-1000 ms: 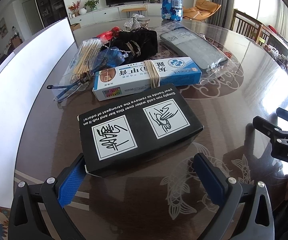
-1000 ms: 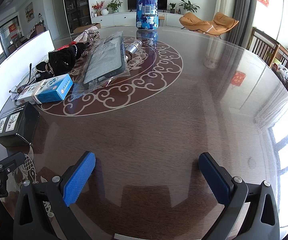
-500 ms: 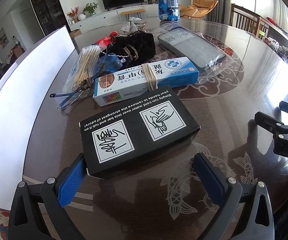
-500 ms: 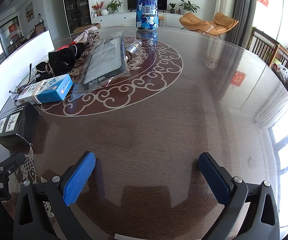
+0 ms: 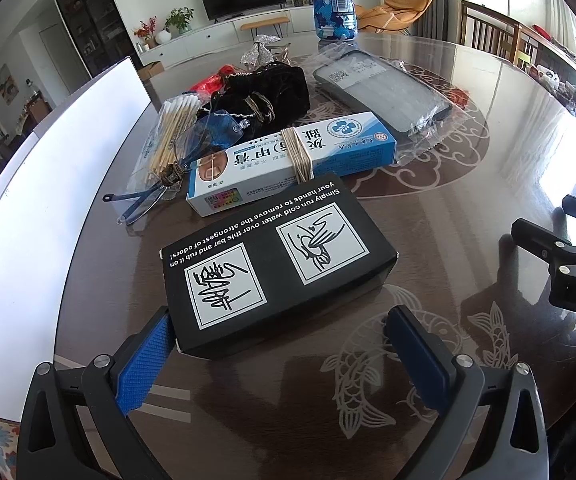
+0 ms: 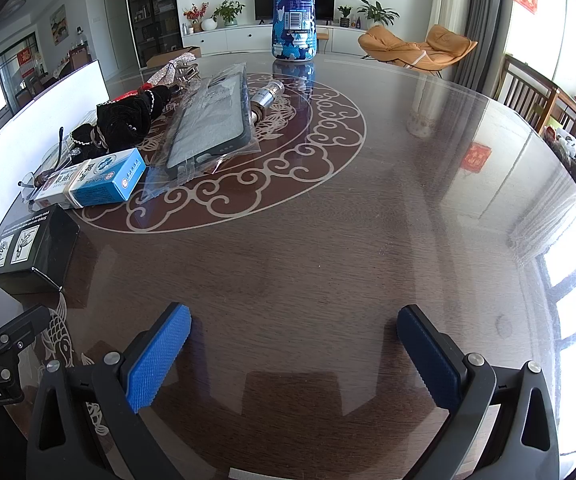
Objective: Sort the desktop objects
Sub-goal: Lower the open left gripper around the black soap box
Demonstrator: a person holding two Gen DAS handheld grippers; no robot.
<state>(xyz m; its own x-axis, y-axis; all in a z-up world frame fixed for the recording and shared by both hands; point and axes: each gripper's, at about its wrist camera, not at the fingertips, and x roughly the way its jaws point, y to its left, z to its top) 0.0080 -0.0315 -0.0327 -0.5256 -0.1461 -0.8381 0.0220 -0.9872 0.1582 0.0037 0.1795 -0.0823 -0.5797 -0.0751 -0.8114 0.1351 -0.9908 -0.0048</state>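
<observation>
A black box (image 5: 272, 264) with white pictograms lies flat on the glass table; it also shows at the left edge of the right wrist view (image 6: 36, 248). My left gripper (image 5: 280, 318) is open around its near end. The left finger touches the box's corner and the right finger stands well clear. Behind it lie a blue-and-white carton (image 5: 295, 156) bound with rubber bands, glasses (image 5: 208, 136), bagged cotton swabs (image 5: 172, 132), a black pouch (image 5: 264, 92) and a bagged phone case (image 5: 383, 92). My right gripper (image 6: 293, 314) is open over bare table.
A blue patterned bottle (image 6: 293, 12) stands at the far edge, with a small metal cylinder (image 6: 266, 94) lying in front of it. A white board (image 5: 48, 184) runs along the table's left side. Wooden chairs (image 6: 535, 96) stand to the right.
The left gripper has swung slightly, so the far objects sit a little further left in its view. The black box stays between its fingers. The right gripper has not moved.
</observation>
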